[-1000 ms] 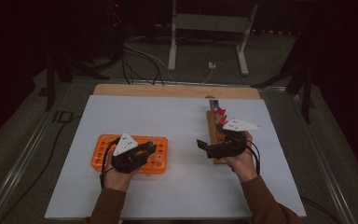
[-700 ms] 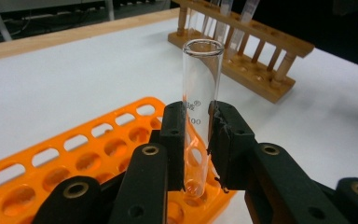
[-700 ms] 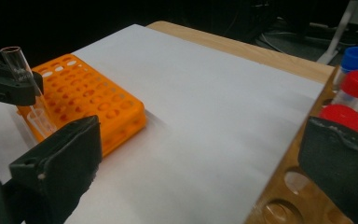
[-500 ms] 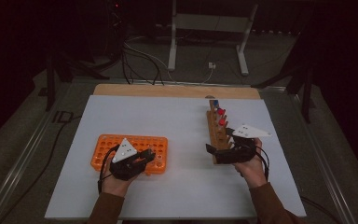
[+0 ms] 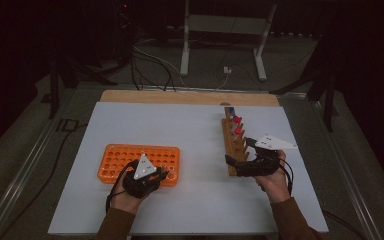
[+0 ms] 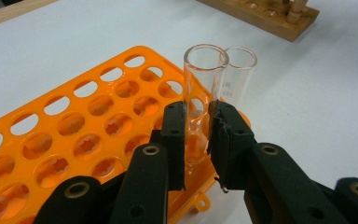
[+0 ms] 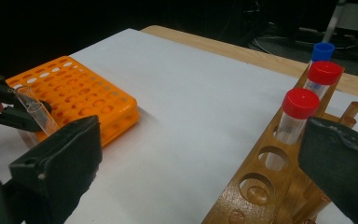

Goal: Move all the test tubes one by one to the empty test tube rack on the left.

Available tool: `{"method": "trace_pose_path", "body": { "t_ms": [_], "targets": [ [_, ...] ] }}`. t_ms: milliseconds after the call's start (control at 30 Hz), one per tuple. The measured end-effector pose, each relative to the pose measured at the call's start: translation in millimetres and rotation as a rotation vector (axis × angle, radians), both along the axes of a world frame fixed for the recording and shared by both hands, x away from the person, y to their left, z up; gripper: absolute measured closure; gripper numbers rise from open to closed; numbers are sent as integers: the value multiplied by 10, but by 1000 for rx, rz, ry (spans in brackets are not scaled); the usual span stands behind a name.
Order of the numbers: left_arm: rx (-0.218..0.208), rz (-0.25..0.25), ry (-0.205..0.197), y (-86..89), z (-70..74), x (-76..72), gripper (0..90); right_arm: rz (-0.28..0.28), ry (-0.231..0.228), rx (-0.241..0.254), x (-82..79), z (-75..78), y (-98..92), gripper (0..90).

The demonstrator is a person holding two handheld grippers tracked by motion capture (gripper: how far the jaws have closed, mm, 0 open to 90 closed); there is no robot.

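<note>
While the left gripper (image 6: 196, 122) has its fingers clamped on a glass tube (image 6: 204, 88) at the orange rack's (image 6: 65, 135) corner, keep it upright; the right gripper (image 7: 205, 172) stands wide open beside the wooden rack (image 7: 265, 182).

Left gripper (image 5: 142, 176) and right gripper (image 5: 252, 165): matte black bodies with broad black jaws, brass-ringed pivot holes along the linkage arms, a grey three-cornered plate on top, trailing black cables. Both forearms wear brown sleeves (image 5: 115, 225).
</note>
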State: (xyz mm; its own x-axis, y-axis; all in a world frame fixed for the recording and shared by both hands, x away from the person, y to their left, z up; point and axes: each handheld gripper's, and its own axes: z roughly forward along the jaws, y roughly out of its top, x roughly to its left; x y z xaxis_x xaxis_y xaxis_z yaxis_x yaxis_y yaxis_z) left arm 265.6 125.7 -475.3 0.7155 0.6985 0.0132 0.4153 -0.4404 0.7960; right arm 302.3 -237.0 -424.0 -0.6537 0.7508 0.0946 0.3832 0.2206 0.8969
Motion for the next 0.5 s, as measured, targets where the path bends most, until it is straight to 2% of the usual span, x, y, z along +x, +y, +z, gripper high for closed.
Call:
{"method": "trace_pose_path", "body": {
  "t_ms": [300, 367, 500],
  "targets": [
    [35, -9, 2, -13, -25, -5, 768, -2, 5, 2, 1, -15, -1, 2],
    [56, -15, 8, -15, -41, 0, 768, -2, 7, 2, -1, -18, 1, 2],
    [53, -12, 15, -18, -55, 4, 768, -1, 8, 1, 0, -24, 3, 2]
  ]
}}
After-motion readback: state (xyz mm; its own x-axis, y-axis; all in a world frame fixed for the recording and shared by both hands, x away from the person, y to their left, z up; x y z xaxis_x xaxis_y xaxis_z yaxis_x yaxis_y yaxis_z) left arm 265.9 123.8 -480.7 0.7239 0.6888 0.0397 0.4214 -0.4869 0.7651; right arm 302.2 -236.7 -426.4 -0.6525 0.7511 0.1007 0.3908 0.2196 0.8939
